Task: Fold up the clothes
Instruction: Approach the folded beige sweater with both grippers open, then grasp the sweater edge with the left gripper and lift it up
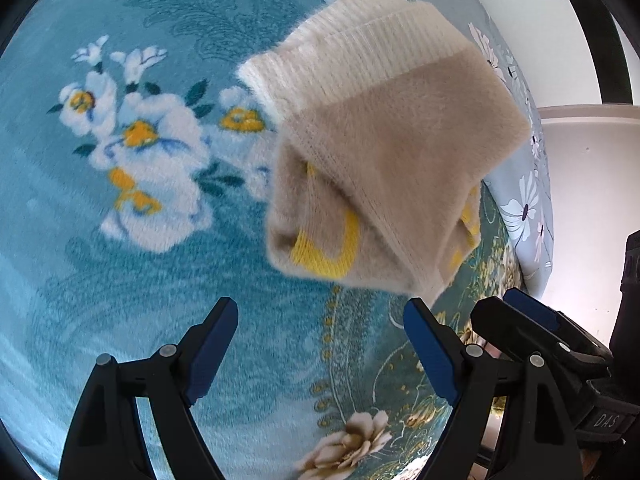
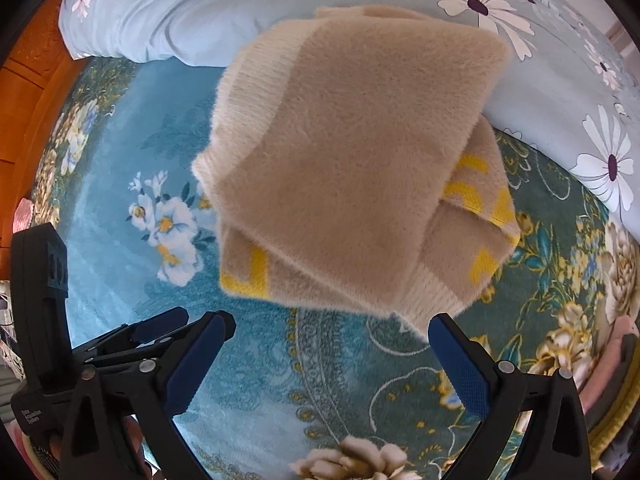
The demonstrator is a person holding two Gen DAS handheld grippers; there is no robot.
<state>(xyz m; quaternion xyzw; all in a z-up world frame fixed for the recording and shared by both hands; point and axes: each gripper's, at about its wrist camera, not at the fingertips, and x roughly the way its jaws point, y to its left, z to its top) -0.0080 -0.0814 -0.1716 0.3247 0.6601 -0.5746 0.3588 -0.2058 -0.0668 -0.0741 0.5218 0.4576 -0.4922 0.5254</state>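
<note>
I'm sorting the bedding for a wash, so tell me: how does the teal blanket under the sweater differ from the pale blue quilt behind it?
The teal blanket is deep teal and plush; the pale blue quilt is light blue and smooth. The blanket lies spread flat under the folded beige sweater; the quilt is bunched up behind it. The blanket carries white-and-yellow blossoms and gold ornament; the quilt has white daisies with dark centres. Both are floral.

Folded sweater (image 2: 352, 160) on blanket (image 2: 248, 360)
</note>
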